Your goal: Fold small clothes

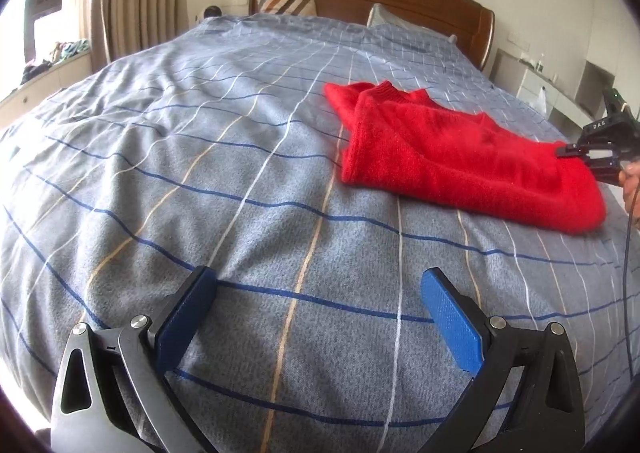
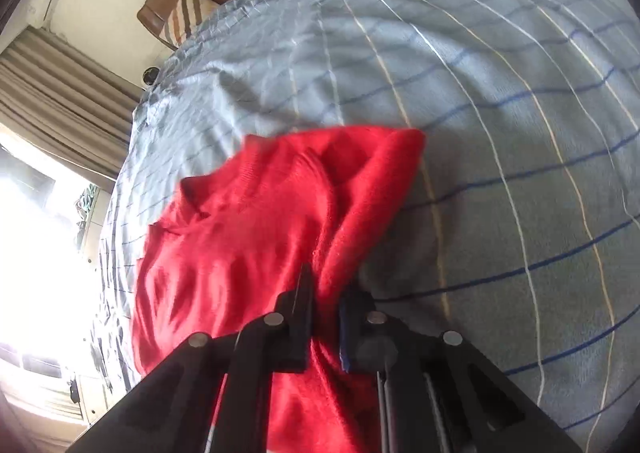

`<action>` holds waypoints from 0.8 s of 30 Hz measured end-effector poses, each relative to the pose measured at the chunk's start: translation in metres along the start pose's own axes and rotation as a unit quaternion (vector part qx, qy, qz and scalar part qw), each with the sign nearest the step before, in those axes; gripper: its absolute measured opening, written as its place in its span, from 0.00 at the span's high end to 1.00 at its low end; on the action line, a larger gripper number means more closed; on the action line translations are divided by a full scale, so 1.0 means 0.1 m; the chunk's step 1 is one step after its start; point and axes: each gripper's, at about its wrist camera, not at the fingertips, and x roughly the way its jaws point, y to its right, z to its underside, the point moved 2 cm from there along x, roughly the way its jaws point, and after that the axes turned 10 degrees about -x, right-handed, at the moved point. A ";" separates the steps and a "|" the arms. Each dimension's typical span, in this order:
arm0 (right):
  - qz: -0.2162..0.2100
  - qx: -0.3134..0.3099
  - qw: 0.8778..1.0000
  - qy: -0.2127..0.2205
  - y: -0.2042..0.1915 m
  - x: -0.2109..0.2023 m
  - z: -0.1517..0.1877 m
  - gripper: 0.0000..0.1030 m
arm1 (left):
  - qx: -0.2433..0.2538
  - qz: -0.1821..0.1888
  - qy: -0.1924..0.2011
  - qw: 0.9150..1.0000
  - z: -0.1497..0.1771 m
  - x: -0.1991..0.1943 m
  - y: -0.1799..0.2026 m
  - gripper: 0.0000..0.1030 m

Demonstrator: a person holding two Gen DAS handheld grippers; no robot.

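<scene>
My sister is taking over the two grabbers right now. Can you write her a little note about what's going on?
Left tool: open, empty, over the bedspread, away from the red sweater.
Right tool: shut on the sweater's edge.
Sweater lies on the bed, already folded over at least once, layers showing.
Left to do: finish the fold, smooth it flat, then let go with the right tool.

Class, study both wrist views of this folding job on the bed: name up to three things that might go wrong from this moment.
1. The right gripper pinches only a narrow ridge of the red sweater; the fuzzy knit may slip out if pulled.
2. The left gripper hangs open over bare bedspread, apart from the sweater, so a one-sided pull may drag or bunch the existing fold.
3. The soft, wrinkled bedspread could ruck up with the sweater.
</scene>
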 end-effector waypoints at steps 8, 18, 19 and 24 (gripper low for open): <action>-0.039 -0.137 0.990 -0.007 -1.83 0.16 -0.39 0.90 | -0.052 0.008 0.005 0.999 -0.11 -0.02 -0.25 0.01; -0.170 -0.159 0.967 -0.101 -2.68 1.19 0.31 0.77 | -0.049 0.010 0.008 0.999 -0.10 -0.05 -0.37 0.01; -0.201 -0.153 0.963 -0.095 -2.68 1.13 0.29 0.75 | -0.053 0.012 0.008 0.998 -0.10 -0.05 -0.39 0.01; -0.171 -0.218 0.960 -0.034 -2.49 0.51 0.14 0.66 | -0.070 0.014 0.008 0.997 -0.14 -0.03 -0.45 0.01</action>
